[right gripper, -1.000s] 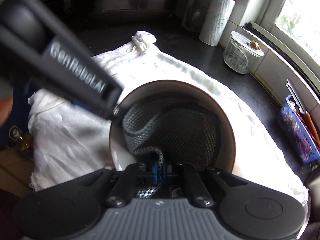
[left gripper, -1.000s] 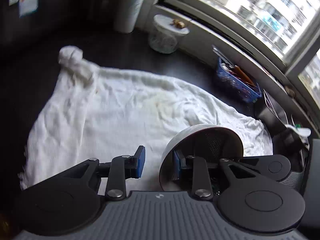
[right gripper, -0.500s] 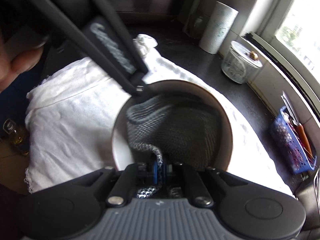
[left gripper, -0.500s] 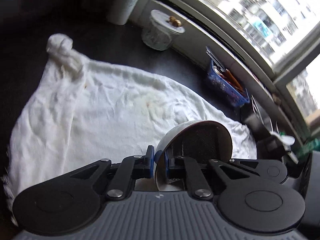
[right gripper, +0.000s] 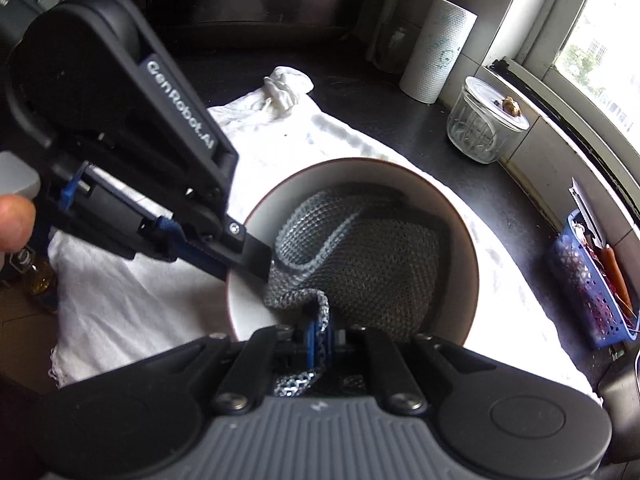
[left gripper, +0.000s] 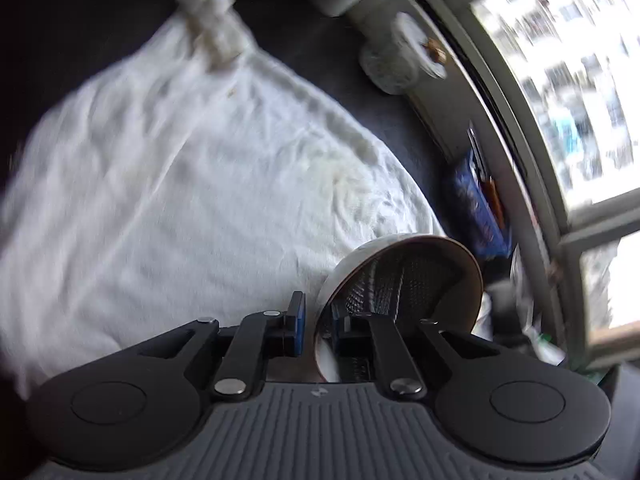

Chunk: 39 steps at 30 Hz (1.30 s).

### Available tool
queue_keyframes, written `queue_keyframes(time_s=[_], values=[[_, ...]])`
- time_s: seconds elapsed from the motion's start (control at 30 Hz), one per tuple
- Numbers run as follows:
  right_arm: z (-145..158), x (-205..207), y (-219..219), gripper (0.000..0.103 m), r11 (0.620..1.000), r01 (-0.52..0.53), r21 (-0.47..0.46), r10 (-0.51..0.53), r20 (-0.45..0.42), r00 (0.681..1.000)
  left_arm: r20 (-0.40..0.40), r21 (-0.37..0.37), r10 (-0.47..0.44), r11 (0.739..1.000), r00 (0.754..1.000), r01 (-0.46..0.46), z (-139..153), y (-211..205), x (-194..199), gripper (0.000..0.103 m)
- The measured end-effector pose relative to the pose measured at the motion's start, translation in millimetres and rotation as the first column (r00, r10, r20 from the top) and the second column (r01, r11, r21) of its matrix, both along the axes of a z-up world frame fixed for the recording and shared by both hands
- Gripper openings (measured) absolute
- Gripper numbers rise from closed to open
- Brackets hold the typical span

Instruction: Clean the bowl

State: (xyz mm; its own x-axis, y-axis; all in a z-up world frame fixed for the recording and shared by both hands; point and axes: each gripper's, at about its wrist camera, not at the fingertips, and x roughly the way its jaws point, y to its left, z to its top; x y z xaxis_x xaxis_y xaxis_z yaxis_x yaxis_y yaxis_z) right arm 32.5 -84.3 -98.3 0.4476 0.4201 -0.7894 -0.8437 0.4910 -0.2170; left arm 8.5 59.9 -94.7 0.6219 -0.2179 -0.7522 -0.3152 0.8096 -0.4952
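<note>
Bowl [right gripper: 460,216] tilted on white cloth [right gripper: 132,304], glass jar [right gripper: 484,124] well beyond it. Left gripper [right gripper: 244,246] clamped on bowl's rim; right gripper [right gripper: 318,344] pinched on mesh scrubber [right gripper: 372,252] inside bowl. Risks: hard scrubbing could twist rim from thin clamp; bowl could slide on cloth; scrubber's pinched corner could pull free.

Right gripper [right gripper: 318,338] pinches mesh cloth [right gripper: 360,256] – inside bowl [right gripper: 460,216]

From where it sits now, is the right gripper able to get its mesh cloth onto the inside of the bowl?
Probably yes. The right gripper is shut on the mesh cloth, which already lies inside the bowl. The left gripper clamps the near-left rim, leaving the rest of the inside free.
</note>
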Motion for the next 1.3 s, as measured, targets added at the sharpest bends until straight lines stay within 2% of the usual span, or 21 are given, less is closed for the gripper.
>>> queue_keyframes(time_s=[0.03,0.13,0.2,0.33,0.43,0.53,0.6,0.8,0.83,0.93,1.07,1.17,1.3], values=[[0,-1,-1,0.006,1.000,-0.002,-0.001,0.002,0.000,1.000,0.016,0.074,-0.043,0.996,0.999,0.041,5,-7,2,0.011],[1,0,-2,0.006,1.000,-0.007,0.000,0.007,0.010,1.000,0.055,0.201,-0.158,0.969,0.986,0.145,15,-22,4,0.010],[4,-1,-3,0.005,1.000,-0.013,0.003,0.013,0.027,1.000,0.063,0.224,-0.196,0.958,0.979,0.178,18,-24,6,0.010],[12,-8,-7,0.005,0.998,-0.058,-0.012,0.059,0.117,0.991,0.045,0.217,-0.195,0.959,0.980,0.181,23,-24,12,0.010],[20,-17,-10,0.004,0.993,-0.111,-0.045,0.118,0.226,0.967,0.043,0.204,-0.191,0.963,0.981,0.178,25,-23,15,0.010],[25,-27,-11,0.004,0.976,-0.186,-0.111,0.214,0.359,0.908,0.048,0.210,-0.198,0.960,0.979,0.184,26,-26,16,0.010],[20,-28,-9,0.004,0.953,-0.236,-0.188,0.295,0.415,0.861,0.049,0.204,-0.194,0.962,0.980,0.180,26,-26,16,0.009],[-1,-16,-3,0.004,0.893,-0.293,-0.342,0.420,0.398,0.816,0.047,0.138,-0.147,0.981,0.988,0.139,22,-19,15,0.009],[-4,-14,-2,0.005,0.888,-0.294,-0.354,0.426,0.390,0.817,0.048,0.128,-0.140,0.983,0.989,0.133,22,-18,14,0.009],[-13,-6,3,0.005,0.883,-0.278,-0.378,0.412,0.340,0.845,0.046,0.079,-0.101,0.992,0.994,0.097,18,-12,12,0.010],[-14,5,8,0.005,0.912,-0.231,-0.339,0.337,0.299,0.893,0.021,-0.057,0.010,0.998,1.000,-0.008,7,4,6,0.010],[-7,11,12,0.005,0.948,-0.172,-0.269,0.238,0.240,0.941,-0.009,-0.157,0.089,0.984,0.996,-0.089,-2,14,1,0.010],[0,22,16,0.005,0.983,-0.086,-0.164,0.104,0.104,0.989,-0.065,-0.280,0.181,0.941,0.981,-0.192,-12,25,-6,0.012]])
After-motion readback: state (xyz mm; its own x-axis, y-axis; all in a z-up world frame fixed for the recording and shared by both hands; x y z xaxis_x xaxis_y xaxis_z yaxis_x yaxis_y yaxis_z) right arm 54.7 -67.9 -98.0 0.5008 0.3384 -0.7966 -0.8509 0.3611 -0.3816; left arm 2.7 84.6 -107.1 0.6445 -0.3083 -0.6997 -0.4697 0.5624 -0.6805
